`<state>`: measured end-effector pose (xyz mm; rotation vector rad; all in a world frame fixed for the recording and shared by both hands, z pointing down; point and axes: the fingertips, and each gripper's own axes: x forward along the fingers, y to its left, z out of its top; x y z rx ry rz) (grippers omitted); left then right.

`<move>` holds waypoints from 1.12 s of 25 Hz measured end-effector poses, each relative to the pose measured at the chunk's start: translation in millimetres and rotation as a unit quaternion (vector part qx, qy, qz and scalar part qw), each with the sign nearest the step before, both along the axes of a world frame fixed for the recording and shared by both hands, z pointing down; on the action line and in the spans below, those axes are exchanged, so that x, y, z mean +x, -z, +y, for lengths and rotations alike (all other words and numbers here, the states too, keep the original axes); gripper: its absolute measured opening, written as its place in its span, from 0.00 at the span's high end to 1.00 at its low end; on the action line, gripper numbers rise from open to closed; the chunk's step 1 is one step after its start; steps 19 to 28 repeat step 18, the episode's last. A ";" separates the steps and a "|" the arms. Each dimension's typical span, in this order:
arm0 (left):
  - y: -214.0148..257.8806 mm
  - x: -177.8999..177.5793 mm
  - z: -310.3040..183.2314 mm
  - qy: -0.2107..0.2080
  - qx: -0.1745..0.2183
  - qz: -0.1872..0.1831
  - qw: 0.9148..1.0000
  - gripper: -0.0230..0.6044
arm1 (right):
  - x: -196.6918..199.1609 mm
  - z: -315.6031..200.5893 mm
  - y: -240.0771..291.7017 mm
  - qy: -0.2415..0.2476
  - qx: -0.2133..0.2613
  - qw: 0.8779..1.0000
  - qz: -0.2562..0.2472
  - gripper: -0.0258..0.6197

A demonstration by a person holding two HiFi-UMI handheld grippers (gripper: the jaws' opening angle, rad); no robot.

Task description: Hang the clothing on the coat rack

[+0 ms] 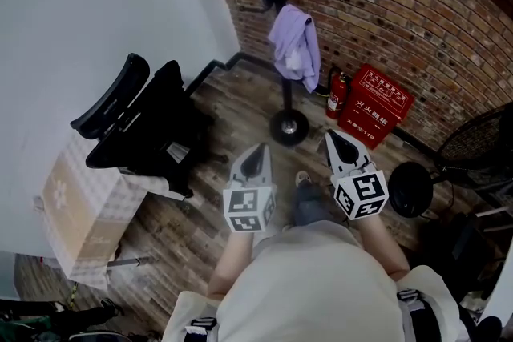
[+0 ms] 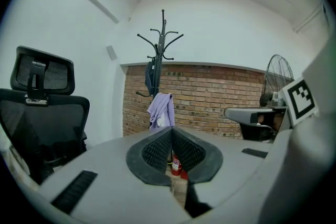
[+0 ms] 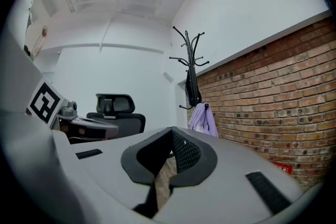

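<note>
Midair, left claw (image 1: 259, 148), right claw (image 1: 333, 135) closed

The right gripper (image 3: 171, 132), jaws closed and empty, is facing the coat rack (image 3: 191, 60), where a purple garment (image 3: 202, 119) is hanging just below a dark garment (image 3: 193, 93).

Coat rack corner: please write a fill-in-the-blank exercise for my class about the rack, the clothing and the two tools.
1. The purple garment hangs on the coat rack, in front of a wall of ____.
2. The red fire extinguisher stands on the ____ beside the rack.
3. The left tool and the right tool both have their jaws ____, with nothing between them.
4. The office chair is ____ in colour.
Missing words: brick; floor; shut; black.
</note>
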<state>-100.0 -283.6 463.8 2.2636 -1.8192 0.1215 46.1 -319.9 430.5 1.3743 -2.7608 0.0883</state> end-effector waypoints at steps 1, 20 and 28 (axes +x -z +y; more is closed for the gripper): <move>-0.5 0.1 -0.5 -0.001 -0.001 0.002 1.000 0.96 | -0.6 -0.6 -0.1 0.002 0.000 1.000 -0.001 0.96; 6.0 -0.8 -9.0 -0.011 0.004 0.016 1.000 0.96 | -7.3 -9.7 5.3 0.018 0.007 1.000 -0.004 0.96; 6.0 -0.8 -9.0 -0.011 0.004 0.016 1.000 0.96 | -7.3 -9.7 5.3 0.018 0.007 1.000 -0.004 0.96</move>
